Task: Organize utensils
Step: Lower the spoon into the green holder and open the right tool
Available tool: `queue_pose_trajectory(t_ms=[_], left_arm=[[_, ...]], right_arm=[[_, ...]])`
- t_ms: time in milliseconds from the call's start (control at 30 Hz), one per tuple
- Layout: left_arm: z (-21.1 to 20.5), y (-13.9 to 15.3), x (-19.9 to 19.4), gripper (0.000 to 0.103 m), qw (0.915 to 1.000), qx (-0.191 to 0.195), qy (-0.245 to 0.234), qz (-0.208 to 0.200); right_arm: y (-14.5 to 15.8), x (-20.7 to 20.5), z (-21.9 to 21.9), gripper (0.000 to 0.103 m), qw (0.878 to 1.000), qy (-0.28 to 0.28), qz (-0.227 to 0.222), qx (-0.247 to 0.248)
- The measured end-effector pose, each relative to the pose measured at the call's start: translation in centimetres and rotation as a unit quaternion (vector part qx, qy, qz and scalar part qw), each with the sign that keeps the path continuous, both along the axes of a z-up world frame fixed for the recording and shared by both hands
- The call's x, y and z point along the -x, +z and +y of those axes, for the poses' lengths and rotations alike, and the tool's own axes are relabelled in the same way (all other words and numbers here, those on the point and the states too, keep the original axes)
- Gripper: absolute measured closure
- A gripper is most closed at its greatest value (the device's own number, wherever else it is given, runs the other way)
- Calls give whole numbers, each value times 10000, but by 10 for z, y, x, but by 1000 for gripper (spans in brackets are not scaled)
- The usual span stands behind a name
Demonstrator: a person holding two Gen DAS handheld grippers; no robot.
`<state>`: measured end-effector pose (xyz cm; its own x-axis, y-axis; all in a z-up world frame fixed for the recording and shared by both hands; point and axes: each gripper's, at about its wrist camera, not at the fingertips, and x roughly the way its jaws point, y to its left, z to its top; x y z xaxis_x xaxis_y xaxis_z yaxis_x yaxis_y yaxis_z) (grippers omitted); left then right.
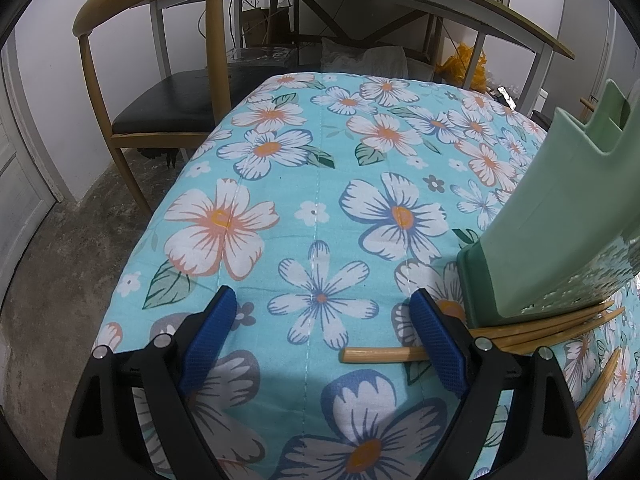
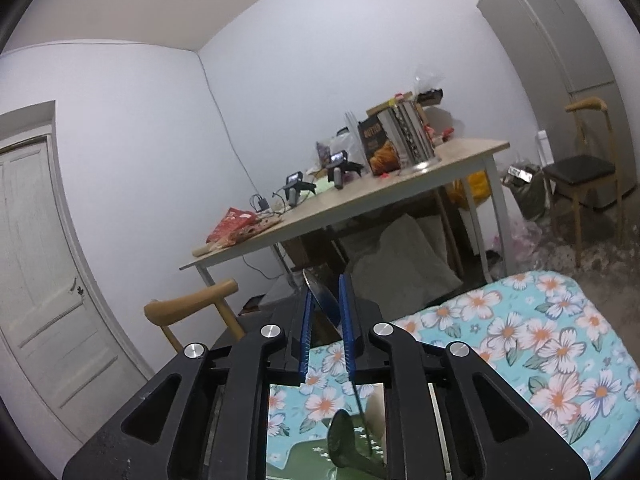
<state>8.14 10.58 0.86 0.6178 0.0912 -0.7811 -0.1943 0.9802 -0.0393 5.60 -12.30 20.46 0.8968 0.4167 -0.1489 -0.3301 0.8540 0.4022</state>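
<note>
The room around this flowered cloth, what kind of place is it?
Probably a lived-in home, a kitchen or dining room: a tall fridge, a cluttered dining table with wooden chairs, and a green utensil holder on the flowered cloth.

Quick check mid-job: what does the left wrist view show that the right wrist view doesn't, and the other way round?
Left wrist only: the left gripper open wide over the cloth, wooden chopsticks lying beside and under its right-hand finger, and the green utensil holder standing just past them.

Right wrist only: the right gripper with a thin dark utensil in its narrow gap (firmness of grip unclear), plus spare grippers on the tabletop.

Both: the floral cloth, the wooden chair and the table.
</note>
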Motion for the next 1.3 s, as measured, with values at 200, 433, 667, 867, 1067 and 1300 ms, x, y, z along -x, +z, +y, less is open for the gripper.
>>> queue_pose_trajectory(t_ms=[200,433,667,867,1067,1300], left_arm=[[-1,0,0,17,10000,2,-6,-1],[0,0,0,17,10000,4,-7,-2],[0,0,0,16,10000,5,-10,-2],[1,0,0,16,10000,1,-12,-1],[0,0,0,16,10000,-10,-13,4],[-2,-1,-1,14,10000,-63,-59,43]], right_arm=[[17,19,-1,79,9995,83,-306,-77],[26,29,-3,75,9988,143,-454,-112],[24,27,-2,75,9990,160,-384,-150],[23,27,-2,75,9991,154,-352,-159],[20,27,-3,72,9993,134,-311,-140],[21,31,-2,67,9993,75,-114,344]])
